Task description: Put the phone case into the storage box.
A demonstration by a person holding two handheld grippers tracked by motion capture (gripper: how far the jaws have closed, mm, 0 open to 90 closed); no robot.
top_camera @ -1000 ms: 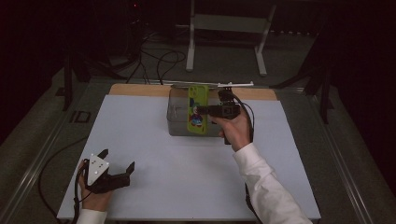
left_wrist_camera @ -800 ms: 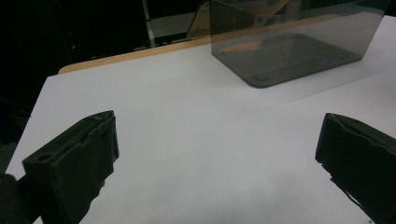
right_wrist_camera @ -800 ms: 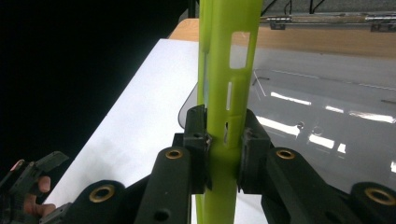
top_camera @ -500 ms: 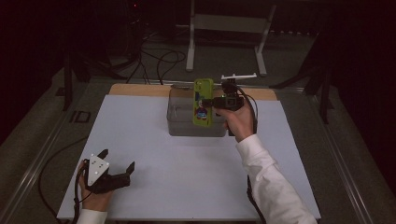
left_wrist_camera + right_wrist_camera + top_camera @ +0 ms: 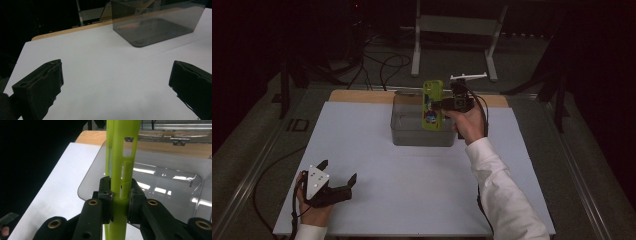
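White sheet (image 5: 412, 190) covers nearly the whole table under me, with a strip of bare wood (image 5: 357, 96) showing along its far edge and dim grey floor with loose cables beyond, where a pale metal stand (image 5: 452, 30) rises out of the dark. On the far middle of the sheet I see the smoky clear plastic bin (image 5: 422, 135), open at the top, its walls glossy with reflections in the right gripper view. Wide bare sheet lies between that bin and the near edge, and more to its left, so I have plenty of free room there. My right gripper (image 5: 443, 104) is up above the bin's right side, jaws clamped tight on the lime-green slotted case (image 5: 432, 105), which stands upright over the bin's open mouth; in the right gripper view the pads pinch its narrow edge from both sides. My left gripper (image 5: 337, 181) rests low at the near left corner of the sheet, close to that edge, well apart from the bin, jaws spread wide with nothing but white sheet between them.
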